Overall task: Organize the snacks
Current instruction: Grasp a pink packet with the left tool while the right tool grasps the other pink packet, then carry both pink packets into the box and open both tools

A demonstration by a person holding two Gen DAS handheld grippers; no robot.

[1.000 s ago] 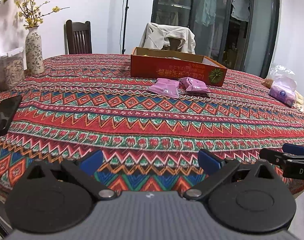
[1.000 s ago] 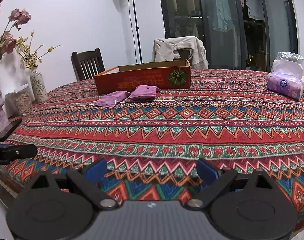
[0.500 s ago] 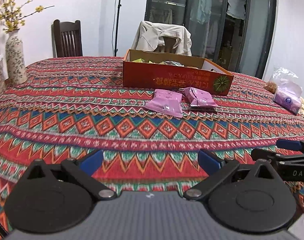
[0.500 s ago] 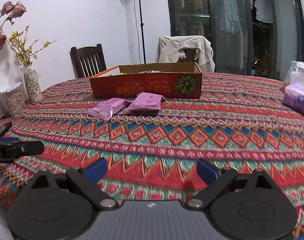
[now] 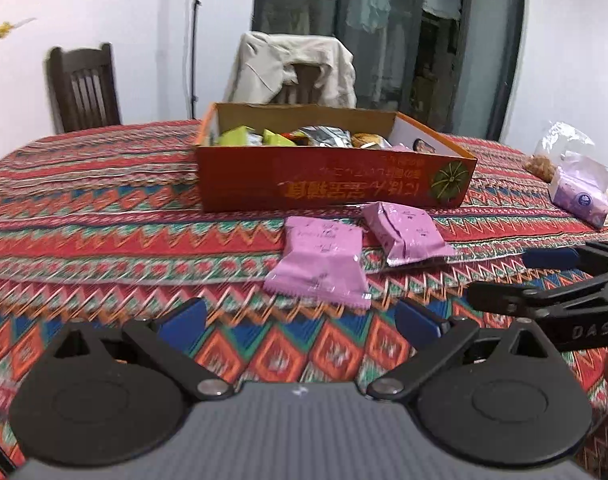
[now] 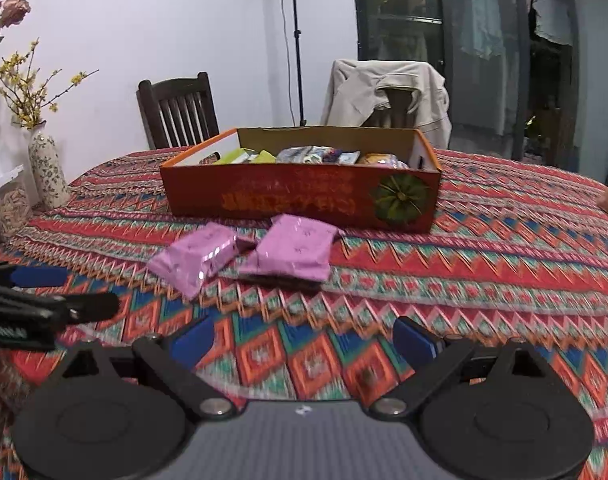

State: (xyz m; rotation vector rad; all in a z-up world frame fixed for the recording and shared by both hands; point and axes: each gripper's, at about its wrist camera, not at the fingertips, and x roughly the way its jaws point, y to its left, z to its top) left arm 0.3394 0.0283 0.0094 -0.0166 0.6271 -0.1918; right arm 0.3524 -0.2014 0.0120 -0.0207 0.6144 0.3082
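- Snack packets, two of them in pink wrappers, lie on the tabletop [image 5: 103, 240] just in front of the orange box: the left packet [image 5: 320, 266] flat with its crimped edge toward the camera, the right packet [image 5: 408, 232] angled beside it. In the right wrist view they appear close together, perhaps touching at a corner.
- Orange cardboard box [image 5: 332, 184] sits open-topped behind them, with green, silver and other wrapped snacks inside; its long printed wall faces the packets.
- Left hand-held gripper [image 5: 299, 320] hovers low over the patterned cloth, short of the left packet, its blue-padded fingers spread wide with nothing between them.
- Right hand-held gripper [image 6: 304, 338] hangs likewise near the right packet, fingers wide apart and empty; it shows at the right edge of the left wrist view.
- Nothing lies between either hand-held gripper and the packets; only bare cloth.
- Purple tissue pack [image 5: 580, 196] in clear plastic rests well apart near the right edge of the tabletop.
- Flowered vase [image 6: 47, 172] with yellow sprigs stands at the far left, beside a clear container [image 6: 7, 204].
- Dark wooden chair [image 5: 83, 88] and a second chair draped with a beige jacket [image 5: 291, 68] stand behind the tabletop, with a light stand [image 6: 295, 40] against the wall.
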